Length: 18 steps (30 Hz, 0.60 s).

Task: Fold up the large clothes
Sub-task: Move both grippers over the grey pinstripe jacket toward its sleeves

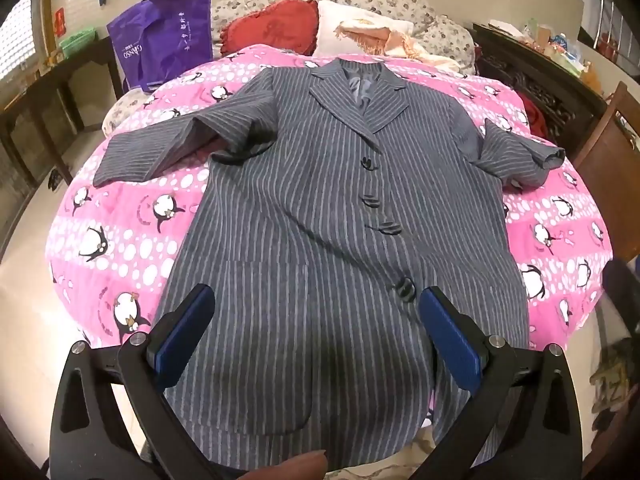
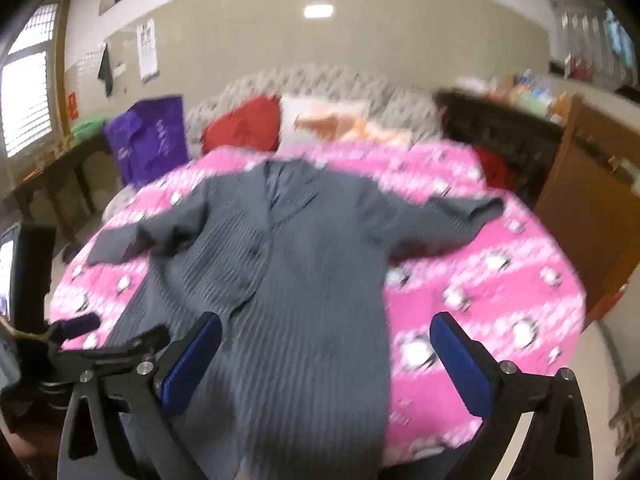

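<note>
Awaiting first fold: striped coat [image 1: 320,200] lies flat, centre frame; left gripper [image 1: 316,332] and right gripper [image 2: 326,356] both released, empty; next, grasp a sleeve

Readable text: only on the purple bag.
The purple bag [image 1: 164,38] carries white letters, seen upside down, like "GANSO", with small characters beside them that are too small to read.
</note>
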Each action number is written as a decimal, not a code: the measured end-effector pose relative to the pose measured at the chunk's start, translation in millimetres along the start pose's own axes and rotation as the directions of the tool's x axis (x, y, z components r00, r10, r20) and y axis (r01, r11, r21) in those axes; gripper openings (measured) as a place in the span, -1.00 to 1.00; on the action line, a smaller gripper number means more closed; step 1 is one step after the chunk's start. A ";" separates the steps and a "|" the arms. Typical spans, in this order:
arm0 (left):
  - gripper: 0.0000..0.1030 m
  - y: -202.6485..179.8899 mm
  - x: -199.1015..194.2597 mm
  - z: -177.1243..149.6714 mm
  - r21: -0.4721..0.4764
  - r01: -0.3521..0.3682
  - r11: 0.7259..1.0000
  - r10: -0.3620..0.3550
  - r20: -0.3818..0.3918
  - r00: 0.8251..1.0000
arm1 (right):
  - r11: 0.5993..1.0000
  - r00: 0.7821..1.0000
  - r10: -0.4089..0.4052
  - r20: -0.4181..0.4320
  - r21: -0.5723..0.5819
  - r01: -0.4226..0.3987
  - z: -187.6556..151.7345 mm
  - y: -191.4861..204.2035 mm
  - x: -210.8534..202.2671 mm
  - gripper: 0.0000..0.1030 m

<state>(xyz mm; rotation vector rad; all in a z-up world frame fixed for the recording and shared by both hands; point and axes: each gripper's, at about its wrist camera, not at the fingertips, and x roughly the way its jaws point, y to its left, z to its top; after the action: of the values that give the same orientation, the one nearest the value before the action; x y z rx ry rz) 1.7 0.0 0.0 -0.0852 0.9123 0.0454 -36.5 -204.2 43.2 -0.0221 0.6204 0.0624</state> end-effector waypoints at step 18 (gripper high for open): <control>0.99 -37.7 77.8 31.6 0.067 -0.062 0.996 0.067 -0.081 0.994 | 0.993 0.991 0.028 -0.134 0.118 -0.012 -22.4 -43.3 89.5 1.00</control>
<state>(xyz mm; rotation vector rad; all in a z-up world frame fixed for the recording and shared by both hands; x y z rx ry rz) 77.0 -34.4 -40.2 0.0025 0.9992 0.0729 26.0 -243.6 -27.0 0.0945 0.7592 0.0435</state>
